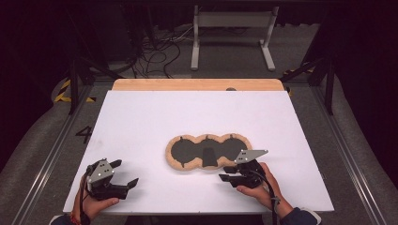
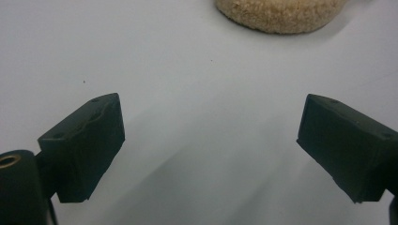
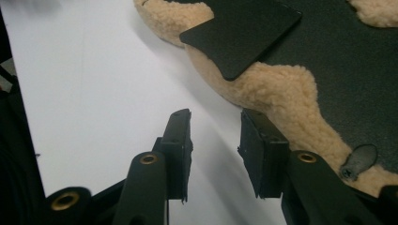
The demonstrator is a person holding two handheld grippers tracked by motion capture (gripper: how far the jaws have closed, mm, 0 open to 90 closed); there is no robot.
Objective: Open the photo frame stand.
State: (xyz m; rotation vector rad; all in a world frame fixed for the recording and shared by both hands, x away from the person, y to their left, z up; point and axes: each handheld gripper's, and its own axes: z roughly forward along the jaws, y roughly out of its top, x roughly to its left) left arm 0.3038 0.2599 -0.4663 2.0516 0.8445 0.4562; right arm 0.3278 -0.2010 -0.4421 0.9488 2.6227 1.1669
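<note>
Table (image 1: 141, 117): white top, wooden strip along the far edge, takes up most of the high view; dark floor with cables and a white metal frame behind it.
Fleece piece (image 1: 206, 152): flat three-lobed shape, tan fluffy rim, dark inner face up, lies right of the table's centre toward the near side; seen again in the right gripper view (image 3: 281, 89) and as a tan edge at the top of the left gripper view (image 2: 281, 16).
Flap (image 1: 210, 157): dark flat tab on the middle lobe, points toward the near rim; in the right gripper view (image 3: 241, 35) its corner overhangs the fleece rim.
Left gripper (image 1: 126, 174): near-left part of the table, held by the left hand (image 1: 94, 204), well apart from the fleece piece; in its own view (image 2: 211, 150) the jaws stand wide apart with bare white table between them, holding nothing.
Right gripper (image 1: 227, 173): held by the right hand (image 1: 260, 187), just beside the near rim of the fleece piece at its right lobe; in its own view (image 3: 215, 150) the jaws stand a little apart, a narrow gap, nothing gripped, one jaw close against the fluffy rim; contact cannot be told.
Snap (image 3: 359, 161): small dark tab on the rim near the right jaw.
</note>
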